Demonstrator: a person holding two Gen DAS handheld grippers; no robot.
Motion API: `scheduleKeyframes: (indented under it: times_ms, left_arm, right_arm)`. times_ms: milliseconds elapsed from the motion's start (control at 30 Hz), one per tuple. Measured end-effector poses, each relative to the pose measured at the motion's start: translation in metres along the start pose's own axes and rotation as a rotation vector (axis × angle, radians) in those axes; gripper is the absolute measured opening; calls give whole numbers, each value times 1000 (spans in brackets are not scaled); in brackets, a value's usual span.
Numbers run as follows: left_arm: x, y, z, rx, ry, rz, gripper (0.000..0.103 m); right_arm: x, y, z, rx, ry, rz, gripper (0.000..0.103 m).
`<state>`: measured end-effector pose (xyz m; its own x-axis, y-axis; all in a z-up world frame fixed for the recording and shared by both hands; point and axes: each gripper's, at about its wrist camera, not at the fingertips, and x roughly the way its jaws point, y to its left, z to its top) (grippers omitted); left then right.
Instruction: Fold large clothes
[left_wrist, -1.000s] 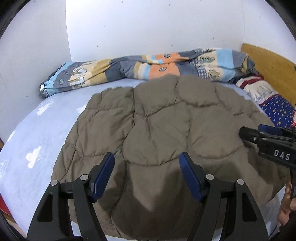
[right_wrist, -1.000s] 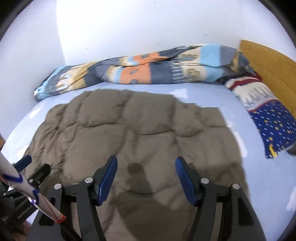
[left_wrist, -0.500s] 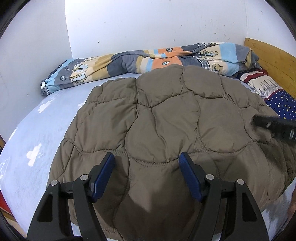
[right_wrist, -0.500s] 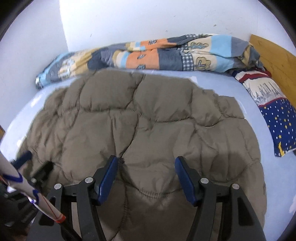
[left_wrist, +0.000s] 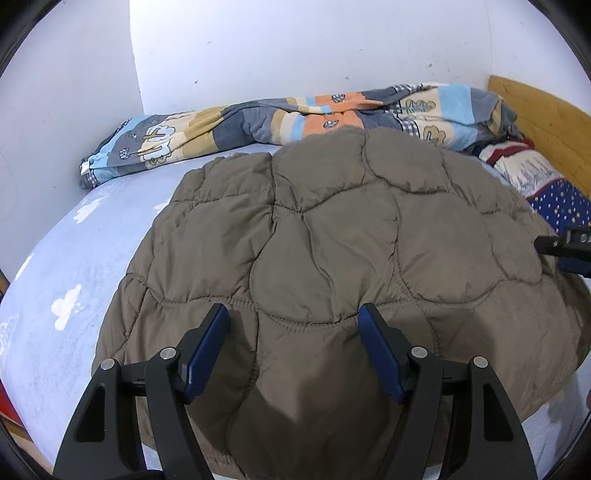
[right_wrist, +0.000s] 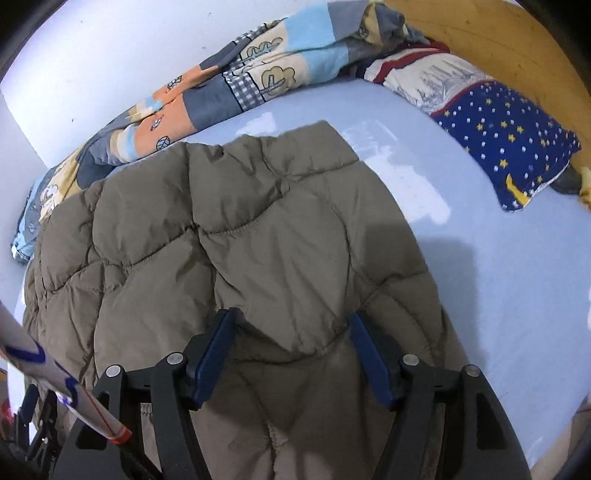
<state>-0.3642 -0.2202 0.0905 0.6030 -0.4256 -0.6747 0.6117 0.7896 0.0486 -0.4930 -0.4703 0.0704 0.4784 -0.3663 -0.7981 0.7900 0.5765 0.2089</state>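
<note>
The quilted brown coat (left_wrist: 332, 240) lies spread across the light blue bed sheet (left_wrist: 92, 258), padded panels up, covering most of the near part of the bed; laid out flat like this it seems ready for a first fold. At the far left a rolled patchwork blanket (left_wrist: 229, 129) runs along the white wall (left_wrist: 295, 44), pushed back, probably to leave the mattress free for folding.

The left gripper (left_wrist: 293, 328) hovers over the coat's near left portion with its blue pads (left_wrist: 205, 350) spread wide and nothing between them. It points along the garment toward the wall, and I judge it is lining up on a hem or side edge to pinch.

Further right, the right gripper (right_wrist: 290, 338) also stands wide and empty, low over the coat's right half, with brown fabric showing between its fingers. Whether the pads touch the cloth cannot be told. In the left wrist view its dark tip shows at the coat's right edge. Both tools sit on opposite sides of the garment, which suits lifting it evenly.

To the right of the coat the sheet is bare, then comes a star-printed navy pillow (right_wrist: 509, 136) against the wooden headboard (right_wrist: 498, 40).
</note>
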Motion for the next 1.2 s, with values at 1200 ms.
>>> scheduleKeyframes:
  times_ms: [1200]
  left_arm:
    - [-262, 47, -39, 46, -234, 66, 94]
  right_arm:
    - [-323, 86, -204, -307, -530, 70, 100]
